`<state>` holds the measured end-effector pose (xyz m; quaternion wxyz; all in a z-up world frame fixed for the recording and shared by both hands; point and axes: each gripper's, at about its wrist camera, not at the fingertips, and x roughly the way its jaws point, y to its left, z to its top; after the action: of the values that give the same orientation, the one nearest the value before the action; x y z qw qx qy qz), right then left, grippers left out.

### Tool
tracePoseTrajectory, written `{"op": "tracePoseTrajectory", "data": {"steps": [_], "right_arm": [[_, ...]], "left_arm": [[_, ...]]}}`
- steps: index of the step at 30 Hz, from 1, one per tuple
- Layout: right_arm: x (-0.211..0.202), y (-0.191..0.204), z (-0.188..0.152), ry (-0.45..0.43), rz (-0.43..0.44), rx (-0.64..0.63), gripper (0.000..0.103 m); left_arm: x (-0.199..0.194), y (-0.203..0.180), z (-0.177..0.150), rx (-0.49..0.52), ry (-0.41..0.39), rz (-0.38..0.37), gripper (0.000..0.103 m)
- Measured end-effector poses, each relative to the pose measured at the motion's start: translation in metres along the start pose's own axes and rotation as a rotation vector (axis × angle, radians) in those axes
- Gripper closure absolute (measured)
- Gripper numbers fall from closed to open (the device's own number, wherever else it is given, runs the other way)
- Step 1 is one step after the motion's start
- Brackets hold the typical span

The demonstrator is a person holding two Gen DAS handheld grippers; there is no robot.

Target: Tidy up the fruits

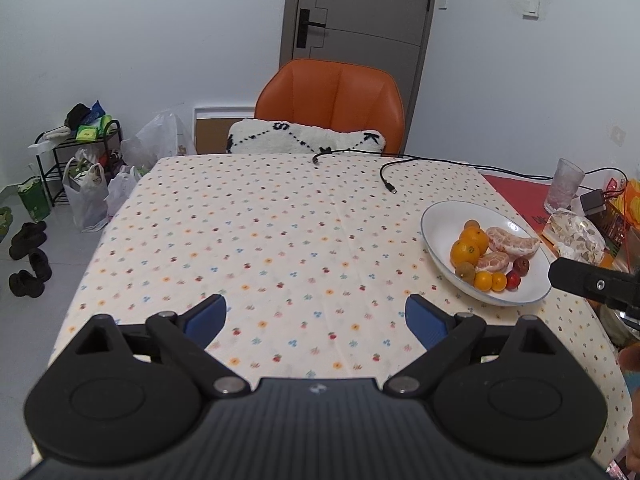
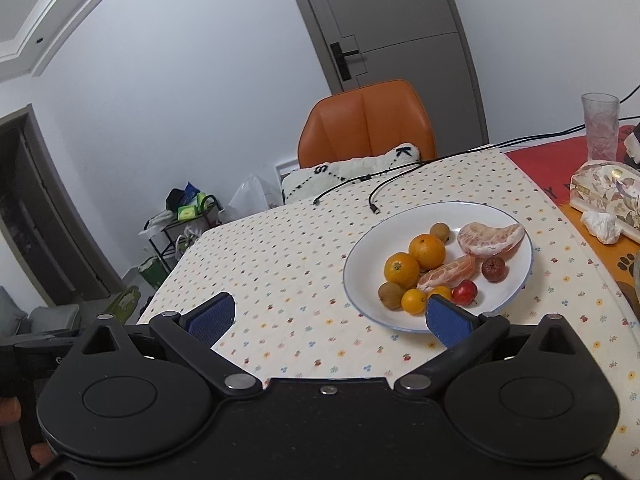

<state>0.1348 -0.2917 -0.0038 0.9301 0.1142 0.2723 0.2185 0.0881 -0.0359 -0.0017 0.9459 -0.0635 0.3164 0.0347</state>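
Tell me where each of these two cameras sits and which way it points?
Left wrist: sits on the left tongs, open, looking across the dotted tablecloth toward the orange chair; the plate of fruit lies off to the right.
Right wrist: sits on the right tongs, open, looking across the same cloth with the plate of fruit close ahead, one blue pad over its near rim; fingertips show at bottom left.
Both views share the plate, chair, grey door, black cable and drinking glass.
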Motion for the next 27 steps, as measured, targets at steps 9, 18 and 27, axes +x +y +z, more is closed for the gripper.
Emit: {"op": "tracePoseTrajectory", "data": {"steps": [9, 18, 27], "right_arm": [[-0.016, 0.014, 0.001, 0.003, 0.009, -0.035, 0.000], [-0.040, 0.026, -0.001, 0.003, 0.007, -0.068, 0.000], [-0.060, 0.042, -0.004, 0.008, 0.009, -0.128, 0.000]], "left_arm": [[-0.021, 0.010, -0.004, -0.004, -0.009, -0.003, 0.008], [-0.049, 0.012, -0.007, 0.012, -0.032, 0.001, 0.008], [-0.075, 0.021, -0.017, 0.013, -0.047, 0.010, 0.001]]}}
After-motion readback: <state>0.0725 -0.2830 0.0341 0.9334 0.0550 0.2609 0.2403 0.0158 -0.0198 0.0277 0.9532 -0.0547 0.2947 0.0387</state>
